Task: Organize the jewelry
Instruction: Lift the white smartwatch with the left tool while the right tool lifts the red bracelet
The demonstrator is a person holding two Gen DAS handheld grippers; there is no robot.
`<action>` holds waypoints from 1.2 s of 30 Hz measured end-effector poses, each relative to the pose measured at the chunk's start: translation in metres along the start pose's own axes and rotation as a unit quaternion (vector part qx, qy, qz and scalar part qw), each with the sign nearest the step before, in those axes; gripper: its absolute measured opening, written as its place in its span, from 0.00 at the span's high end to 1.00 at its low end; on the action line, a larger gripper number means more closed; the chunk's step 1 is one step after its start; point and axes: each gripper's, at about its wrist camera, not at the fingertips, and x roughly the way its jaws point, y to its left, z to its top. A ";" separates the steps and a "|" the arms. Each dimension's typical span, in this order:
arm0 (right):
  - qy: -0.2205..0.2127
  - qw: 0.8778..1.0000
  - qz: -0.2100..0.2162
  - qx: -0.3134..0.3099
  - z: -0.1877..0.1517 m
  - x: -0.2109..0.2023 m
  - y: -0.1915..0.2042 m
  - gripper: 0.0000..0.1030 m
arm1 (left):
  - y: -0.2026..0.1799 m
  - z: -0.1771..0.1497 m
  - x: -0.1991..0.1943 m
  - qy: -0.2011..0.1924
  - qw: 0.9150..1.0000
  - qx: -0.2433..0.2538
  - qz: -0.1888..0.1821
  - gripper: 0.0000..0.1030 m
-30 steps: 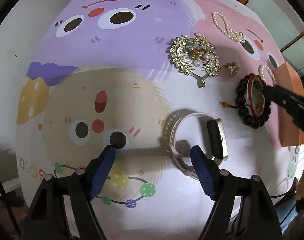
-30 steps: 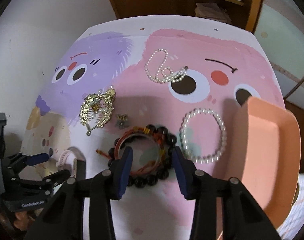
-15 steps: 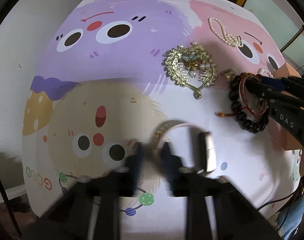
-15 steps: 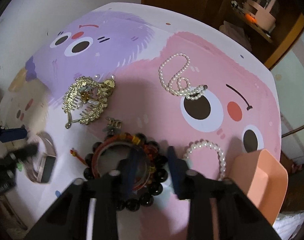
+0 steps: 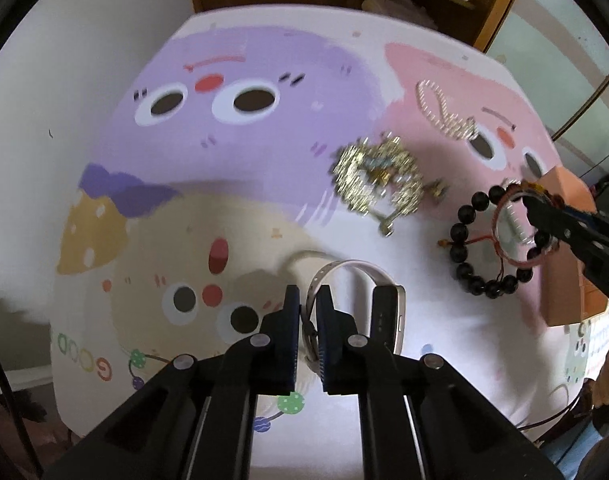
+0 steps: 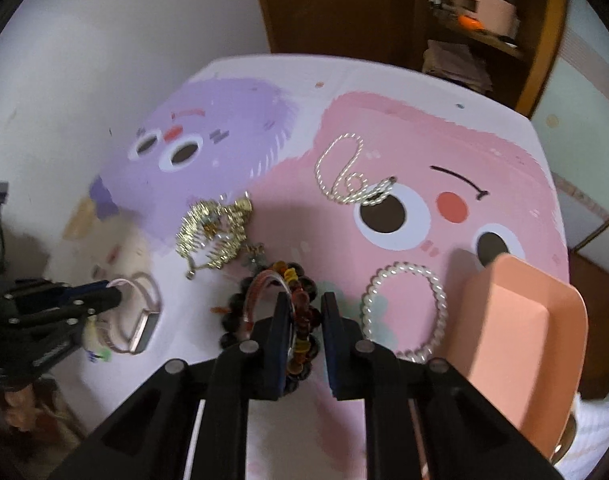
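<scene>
My left gripper is shut on the strap of a pink smartwatch and holds it a little above the cartoon mat; it also shows in the right wrist view. My right gripper is shut on the bracelets: a red bangle and a dark bead bracelet, lifted off the mat. They also show in the left wrist view. A gold hair comb, a pearl necklace and a pearl bracelet lie on the mat.
An orange tray stands at the mat's right edge. A small charm lies by the comb. A white wall is on the left, a wooden cabinet behind the table.
My left gripper closed on the watch strap and lifted it. My right gripper closed on the bracelets and raised them. Both cameras rose and tilted back.
</scene>
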 end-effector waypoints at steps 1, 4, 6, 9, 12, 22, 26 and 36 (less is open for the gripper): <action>-0.008 1.000 0.010 0.014 -0.002 -0.010 -0.004 0.86 | -0.002 0.001 -0.005 -0.007 1.000 0.002 -0.003 0.94; -0.020 0.999 0.037 0.035 -0.008 -0.027 -0.010 0.86 | -0.011 0.004 -0.019 -0.027 0.999 0.016 -0.006 0.94; -0.020 0.997 0.059 0.046 -0.014 -0.034 -0.015 0.86 | -0.013 0.001 -0.032 -0.036 0.999 0.021 -0.011 0.94; -0.008 0.997 0.061 0.055 -0.019 -0.026 -0.017 0.86 | -0.020 -0.003 -0.047 -0.042 0.999 0.028 -0.019 0.94; 0.012 0.997 0.058 0.055 -0.025 -0.012 -0.016 0.85 | -0.027 -0.003 -0.051 -0.043 0.998 0.036 -0.020 0.94; 0.047 0.997 0.011 0.063 -0.046 0.014 -0.025 0.85 | -0.027 -0.009 -0.053 -0.039 0.998 0.036 -0.022 0.94; 0.042 0.997 0.009 0.065 -0.047 0.011 -0.025 0.85 | -0.029 -0.010 -0.049 -0.035 0.998 0.039 -0.025 0.94; 0.042 0.997 0.001 0.066 -0.048 0.009 -0.025 0.85 | -0.031 -0.013 -0.045 -0.028 0.998 0.043 -0.028 0.94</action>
